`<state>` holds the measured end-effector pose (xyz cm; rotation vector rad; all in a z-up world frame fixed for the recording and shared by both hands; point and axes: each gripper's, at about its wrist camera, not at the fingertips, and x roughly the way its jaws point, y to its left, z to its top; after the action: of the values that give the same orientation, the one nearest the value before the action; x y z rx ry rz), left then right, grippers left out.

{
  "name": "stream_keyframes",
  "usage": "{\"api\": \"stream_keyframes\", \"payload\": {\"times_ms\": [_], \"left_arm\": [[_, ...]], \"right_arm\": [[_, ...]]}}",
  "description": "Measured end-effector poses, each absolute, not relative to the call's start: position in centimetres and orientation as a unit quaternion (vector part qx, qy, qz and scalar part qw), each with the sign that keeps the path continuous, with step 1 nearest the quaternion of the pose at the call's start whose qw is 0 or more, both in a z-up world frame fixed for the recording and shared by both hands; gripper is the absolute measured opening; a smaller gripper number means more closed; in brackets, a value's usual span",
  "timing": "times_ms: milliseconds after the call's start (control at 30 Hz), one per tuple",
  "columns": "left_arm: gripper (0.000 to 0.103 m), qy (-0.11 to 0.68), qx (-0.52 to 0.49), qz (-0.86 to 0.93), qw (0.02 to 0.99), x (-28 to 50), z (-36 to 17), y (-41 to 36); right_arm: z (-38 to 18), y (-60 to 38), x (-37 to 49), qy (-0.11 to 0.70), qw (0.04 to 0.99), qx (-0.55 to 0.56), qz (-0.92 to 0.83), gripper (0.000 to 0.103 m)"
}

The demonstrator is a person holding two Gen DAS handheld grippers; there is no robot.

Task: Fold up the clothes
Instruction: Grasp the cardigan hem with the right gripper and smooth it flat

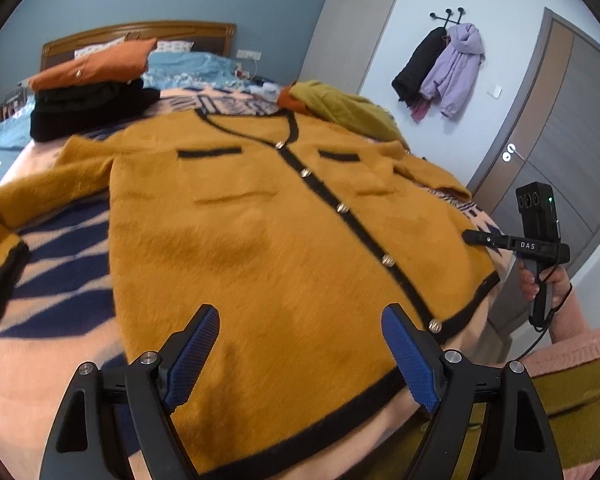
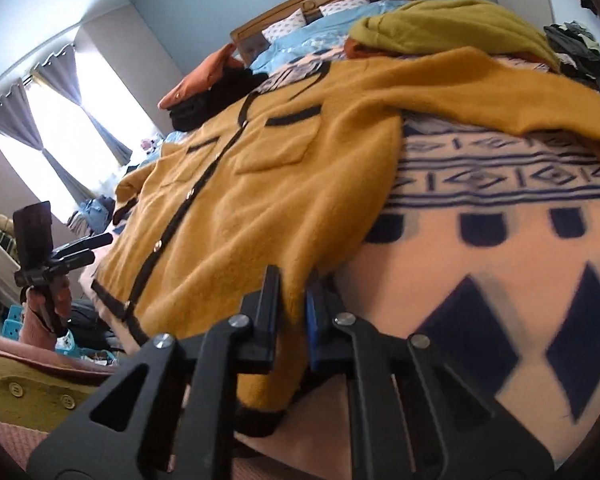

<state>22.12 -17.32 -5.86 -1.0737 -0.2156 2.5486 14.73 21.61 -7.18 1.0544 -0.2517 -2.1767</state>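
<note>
A mustard cardigan [image 1: 240, 220] with black trim and gold buttons lies face up, buttoned, on the patterned blanket [image 1: 60, 248] of a bed. My left gripper [image 1: 300, 314] hovers open just above its hem, the blue pads wide apart with nothing between them. In the right wrist view my right gripper [image 2: 294, 280] is shut on the cardigan [image 2: 240, 200] at its near side edge, close to the hem corner, with fabric pinched between the fingers. The left wrist view shows the right gripper [image 1: 470, 237] at the garment's right edge. The left gripper [image 2: 98, 247] appears at far left.
A folded stack, orange on black [image 1: 88, 96], sits beyond the cardigan's left shoulder. An olive garment [image 1: 340, 108] is heaped past the collar. Coats [image 1: 440, 72] hang by a door [image 1: 560, 140]. A curtained window [image 2: 40, 120] is on the bed's other side. A person's hand [image 1: 540, 280] grips the handle.
</note>
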Motion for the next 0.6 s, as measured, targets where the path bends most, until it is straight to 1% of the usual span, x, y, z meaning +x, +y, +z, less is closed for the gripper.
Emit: {"api": "stream_keyframes", "payload": {"times_ms": [33,67,100,133,167,233,300,333,367,400,600], "left_arm": [[0.085,-0.073,-0.377,0.905,0.185,21.9,-5.6,-17.0],[0.085,-0.07,-0.374,0.906,0.186,21.6,-5.4,-16.7],[0.085,-0.067,-0.371,0.907,0.188,21.4,-5.1,-16.4],[0.086,-0.063,-0.368,0.908,0.19,21.1,-4.9,-16.0],[0.087,-0.058,-0.366,0.909,0.189,20.5,-4.8,-15.6],[0.087,-0.052,-0.364,0.91,0.191,19.2,-4.6,-14.8],[0.087,-0.05,-0.364,0.91,0.195,17.8,-4.5,-14.0],[0.087,-0.055,-0.364,0.908,0.197,17.0,-4.5,-13.7],[0.087,-0.058,-0.365,0.907,0.199,16.3,-4.4,-13.5],[0.087,-0.062,-0.366,0.907,0.2,15.5,-4.3,-13.2],[0.087,-0.073,-0.376,0.9,0.206,12.4,-4.0,-12.5]], "right_arm": [[-6.8,22.0,14.8,-0.095,0.342,0.403,-0.843,0.013],[-6.5,22.9,14.4,-0.102,0.328,0.404,-0.848,0.018],[-6.3,23.7,14.0,-0.108,0.314,0.405,-0.852,0.035],[-6.1,24.5,13.5,-0.115,0.3,0.405,-0.856,0.045],[-5.9,25.2,13.0,-0.125,0.286,0.4,-0.862,0.06],[-5.6,27.1,11.3,-0.16,0.251,0.393,-0.87,0.062],[-5.8,29.1,9.1,-0.211,0.221,0.396,-0.866,0.065],[-6.2,30.0,7.9,-0.239,0.206,0.398,-0.862,0.067],[-6.6,30.9,6.7,-0.265,0.191,0.399,-0.857,0.072],[-6.9,31.3,5.7,-0.281,0.178,0.402,-0.853,0.073],[-9.0,33.4,1.8,-0.353,0.097,0.414,-0.834,0.074]]}}
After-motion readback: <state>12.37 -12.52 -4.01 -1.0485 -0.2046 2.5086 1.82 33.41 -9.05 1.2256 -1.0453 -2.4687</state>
